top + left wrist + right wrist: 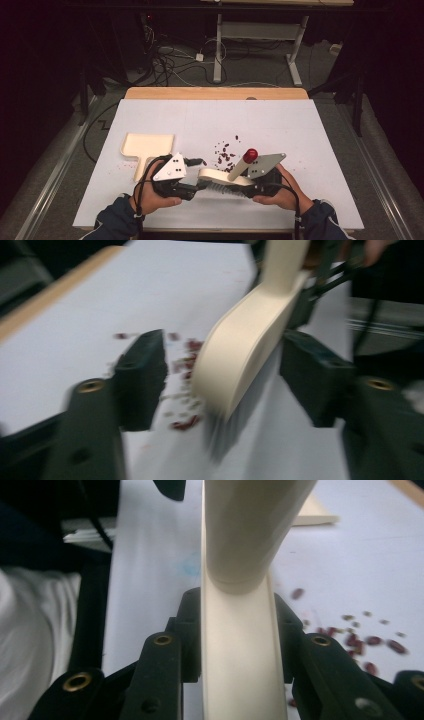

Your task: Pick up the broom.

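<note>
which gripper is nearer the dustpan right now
Left. The left gripper sits just right of the dustpan handle, jaws open. The right gripper is farther right, shut on the brush.

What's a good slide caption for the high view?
Right gripper holds a cream brush beside scattered red beans; dustpan waits left.

White-topped table (300, 130) carries a cream dustpan (145, 147); scattered dark-red bits (226, 152), perhaps beans.

Cream brush (220, 176), red-tipped handle; dark red beans (226, 152).
</note>
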Available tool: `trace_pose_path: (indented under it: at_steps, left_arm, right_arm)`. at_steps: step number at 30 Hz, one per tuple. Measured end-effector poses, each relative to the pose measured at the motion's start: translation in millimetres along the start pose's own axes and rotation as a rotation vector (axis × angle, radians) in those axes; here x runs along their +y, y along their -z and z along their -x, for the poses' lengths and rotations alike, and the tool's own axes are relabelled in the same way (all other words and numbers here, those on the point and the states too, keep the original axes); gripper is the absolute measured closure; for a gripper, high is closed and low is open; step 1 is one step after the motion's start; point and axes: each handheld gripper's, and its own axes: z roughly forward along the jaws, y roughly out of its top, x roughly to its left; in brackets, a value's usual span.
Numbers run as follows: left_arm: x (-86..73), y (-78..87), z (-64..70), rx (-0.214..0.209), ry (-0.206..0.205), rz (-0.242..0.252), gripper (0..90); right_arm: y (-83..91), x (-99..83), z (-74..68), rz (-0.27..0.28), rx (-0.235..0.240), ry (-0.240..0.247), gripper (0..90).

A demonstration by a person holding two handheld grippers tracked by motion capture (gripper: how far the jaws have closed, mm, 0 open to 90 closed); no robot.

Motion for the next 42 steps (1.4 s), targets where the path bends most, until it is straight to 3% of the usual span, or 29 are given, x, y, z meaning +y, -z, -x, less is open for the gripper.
trace_pose_path:
  at_steps: [1,3,7,10,13,20,23,25,27,28,32,34,42]
  left_arm:
    - [-4.8,3.0,-3.5,0.031,0.018,0.006,29.6]
    - [-15.4,10.8,-12.1,0.071,0.062,0.024,29.0]
    - [-35.5,21.3,-21.3,0.243,0.058,-0.017,24.8]
    - [-51.8,27.5,-26.5,0.294,0.086,-0.038,24.0]
    - [-64.0,36.5,-27.9,0.310,0.126,-0.033,22.6]
    - [-88.6,51.5,-15.6,0.286,0.182,-0.060,23.1]
    - [-92.0,51.1,-12.7,0.291,0.184,-0.080,20.4]
    - [-93.9,51.4,-10.9,0.272,0.193,-0.093,20.0]
    - [-94.3,51.9,-12.2,0.278,0.179,-0.091,18.5]
    - [-94.7,52.0,-13.1,0.275,0.182,-0.091,18.5]
    - [-96.9,50.0,-15.2,0.265,0.191,-0.109,18.5]
    - [-97.4,49.2,-15.6,0.268,0.182,-0.120,18.5]
    - [-99.3,48.2,-16.1,0.250,0.175,-0.146,20.2]
  right_arm:
    - [6.0,-1.1,3.3,0.007,-0.031,-0.019,66.9]
    - [8.5,-2.0,5.5,0.013,-0.040,-0.028,66.9]
    - [15.8,-5.4,13.5,0.018,-0.086,-0.068,66.9]
    - [18.5,-5.7,16.5,0.027,-0.111,-0.085,66.9]
    - [23.2,-6.4,20.4,0.028,-0.153,-0.101,66.9]
    - [38.6,-13.4,33.0,0.017,-0.271,-0.170,66.9]
    - [43.3,-14.9,36.6,0.014,-0.306,-0.180,66.9]
    - [48.0,-15.9,41.7,0.016,-0.340,-0.194,66.9]
    - [52.8,-17.9,48.0,0.024,-0.362,-0.209,66.9]
    - [57.0,-21.2,53.6,0.030,-0.398,-0.228,66.9]
    - [61.5,-29.1,61.4,0.028,-0.432,-0.260,66.9]
    - [63.4,-36.3,68.9,0.013,-0.473,-0.291,66.9]
    - [59.4,-40.4,85.4,-0.019,-0.524,-0.310,66.9]
